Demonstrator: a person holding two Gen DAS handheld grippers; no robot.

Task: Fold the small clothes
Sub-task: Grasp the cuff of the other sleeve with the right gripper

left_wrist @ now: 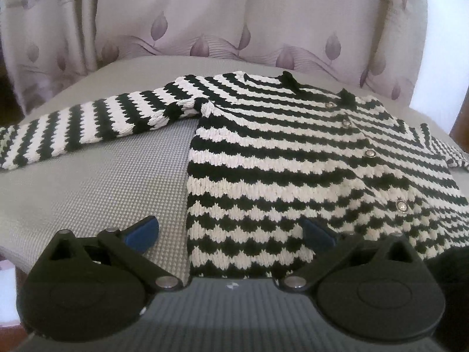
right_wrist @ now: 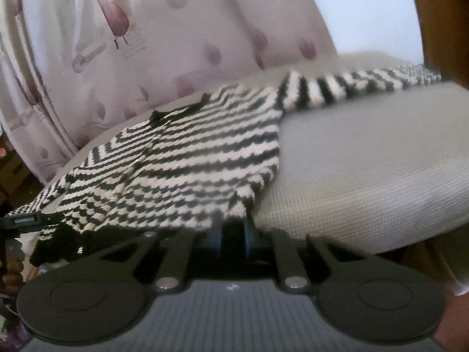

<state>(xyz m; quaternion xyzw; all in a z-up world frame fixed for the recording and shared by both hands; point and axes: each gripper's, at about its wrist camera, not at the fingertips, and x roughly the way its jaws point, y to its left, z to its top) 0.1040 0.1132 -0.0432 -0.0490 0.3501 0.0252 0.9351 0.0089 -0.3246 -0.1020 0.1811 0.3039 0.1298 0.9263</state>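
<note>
Pale leaf-printed curtain (left_wrist: 205, 23) backs one grey woven cushion (left_wrist: 96, 176) bearing one black-and-white striped knitted cardigan (left_wrist: 293, 158) with four metal buttons (left_wrist: 370, 152), the left gripper (left_wrist: 230, 233) released astride its six-o'clock hem, the right gripper (right_wrist: 233, 233) clenched on that hem.

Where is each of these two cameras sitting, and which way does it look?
Left wrist: rides the left gripper, looking forward and down over its open blue-tipped fingers at the striped cardigan's hem.
Right wrist: rides the right gripper, jaws pinched on the hem's other corner.
Shared: the striped cardigan, grey cushion, floral curtain.
</note>
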